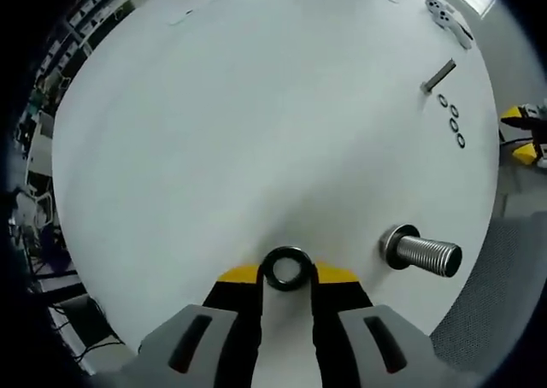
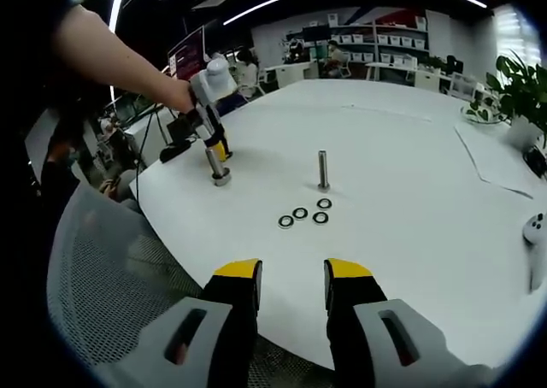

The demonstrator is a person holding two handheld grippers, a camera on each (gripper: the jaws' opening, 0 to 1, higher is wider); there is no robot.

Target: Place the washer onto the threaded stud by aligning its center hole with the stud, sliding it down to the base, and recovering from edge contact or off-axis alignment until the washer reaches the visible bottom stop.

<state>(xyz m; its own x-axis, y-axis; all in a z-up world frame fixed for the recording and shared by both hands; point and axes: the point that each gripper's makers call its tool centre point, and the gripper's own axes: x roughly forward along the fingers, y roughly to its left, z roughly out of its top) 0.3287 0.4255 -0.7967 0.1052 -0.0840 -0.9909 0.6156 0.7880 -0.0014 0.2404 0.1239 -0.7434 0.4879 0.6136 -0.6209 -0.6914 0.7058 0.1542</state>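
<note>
Left gripper (image 1: 287, 273) clamps a black metal ring washer (image 1: 286, 268) between yellow-tipped jaws, just left of the thick silver threaded stud (image 1: 423, 252) standing on the white round table (image 1: 214, 132). Right gripper (image 2: 292, 284) hangs apart, holding nothing, near four spare washers (image 2: 304, 214).

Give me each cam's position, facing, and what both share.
Left gripper view: rides the left gripper, looking down at the white table; its jaws hold a washer beside the thick stud.
Right gripper view: rides the right gripper, open, at the table edge, facing across; a person's arm shows.
Shared: table, both studs, four loose washers.
</note>
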